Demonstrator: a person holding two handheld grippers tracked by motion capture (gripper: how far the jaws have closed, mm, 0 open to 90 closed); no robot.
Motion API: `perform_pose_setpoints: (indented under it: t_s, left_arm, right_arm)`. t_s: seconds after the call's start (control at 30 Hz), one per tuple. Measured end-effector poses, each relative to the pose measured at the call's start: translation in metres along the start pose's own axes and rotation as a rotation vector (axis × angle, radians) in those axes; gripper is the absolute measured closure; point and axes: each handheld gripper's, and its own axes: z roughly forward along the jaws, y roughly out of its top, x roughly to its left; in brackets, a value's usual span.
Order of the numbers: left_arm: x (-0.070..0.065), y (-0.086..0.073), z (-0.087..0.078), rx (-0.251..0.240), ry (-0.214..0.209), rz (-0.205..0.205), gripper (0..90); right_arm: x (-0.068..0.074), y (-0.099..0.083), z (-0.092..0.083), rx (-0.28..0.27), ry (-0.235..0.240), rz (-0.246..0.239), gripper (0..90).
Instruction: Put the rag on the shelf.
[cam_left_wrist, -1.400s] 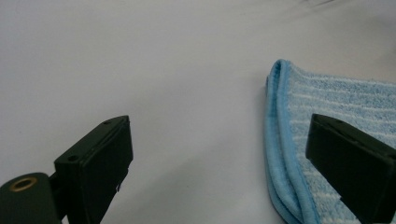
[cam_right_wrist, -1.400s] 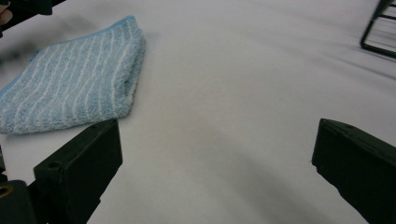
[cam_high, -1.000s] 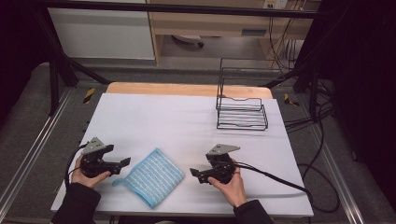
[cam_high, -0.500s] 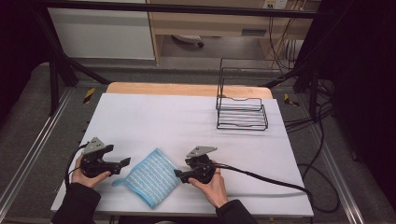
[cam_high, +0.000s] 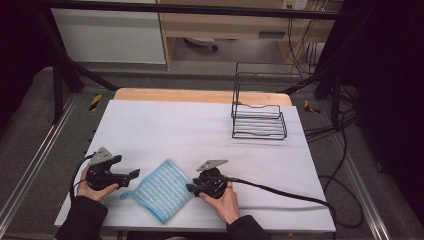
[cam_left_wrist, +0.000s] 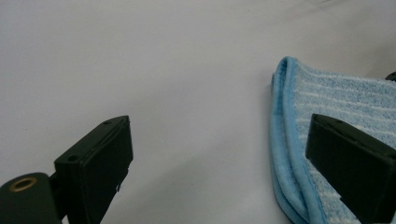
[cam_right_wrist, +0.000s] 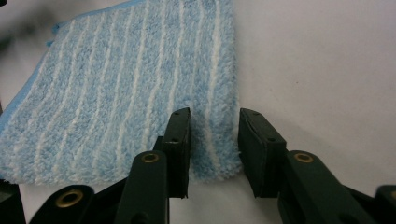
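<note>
The white bench (cam_high: 165, 125) is carrying a black wire rack (cam_high: 258, 119) at its far right, and the rack is sitting empty. Near the front edge, a blue striped cloth (cam_high: 161, 189) is lying flat between the two claws. The right claw (cam_high: 191, 188) has just been closing, its jaws now straddling the cloth's right corner, a narrow gap remaining. The left claw (cam_high: 134, 175) is resting wide open at the cloth's left edge, gripping nothing.
</note>
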Motion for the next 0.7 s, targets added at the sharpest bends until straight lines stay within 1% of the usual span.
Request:
perform_pose_setpoints:
  t_s: [0.13, 0.3, 0.37, 0.4, 0.47, 0.5, 0.53, 0.6, 0.7]
  left_arm:
    - [0.000, 0.000, 0.000, 0.002, 0.000, 0.000, 7.6]
    - [0.001, 0.000, 0.000, 0.003, 0.002, -0.001, 7.6]
    - [0.001, 0.000, 0.000, 0.004, 0.001, 0.000, 7.6]
    - [0.001, 0.000, 0.000, 0.003, 0.002, 0.001, 7.6]
    - [0.001, 0.000, 0.000, 0.003, 0.002, 0.000, 7.6]
    - [0.001, 0.000, 0.000, 0.003, 0.002, 0.001, 7.6]
    - [0.001, 0.000, 0.000, 0.004, 0.002, 0.001, 7.6]
    - [0.001, 0.000, -0.001, 0.003, 0.003, 0.002, 7.6]
    - [0.001, 0.000, 0.000, 0.004, 0.004, 0.001, 7.6]
  right_arm:
    - [0.001, 0.000, 0.000, 0.011, 0.005, 0.036, 70.9]
    - [0.001, 0.000, 0.000, 0.015, 0.019, 0.074, 80.5]
    - [0.001, 0.001, -0.003, 0.011, 0.020, 0.071, 82.5]
    - [0.001, 0.003, -0.007, 0.005, 0.021, 0.064, 83.5]
    - [0.001, 0.005, -0.010, 0.007, 0.022, 0.067, 83.7]
    - [0.000, 0.007, -0.015, 0.016, 0.005, 0.050, 83.8]
    - [0.000, 0.007, -0.015, 0.016, 0.005, 0.050, 83.8]
    - [-0.004, 0.010, -0.025, 0.033, -0.025, 0.014, 83.8]
    - [-0.013, 0.010, -0.036, 0.046, -0.044, 0.006, 83.8]
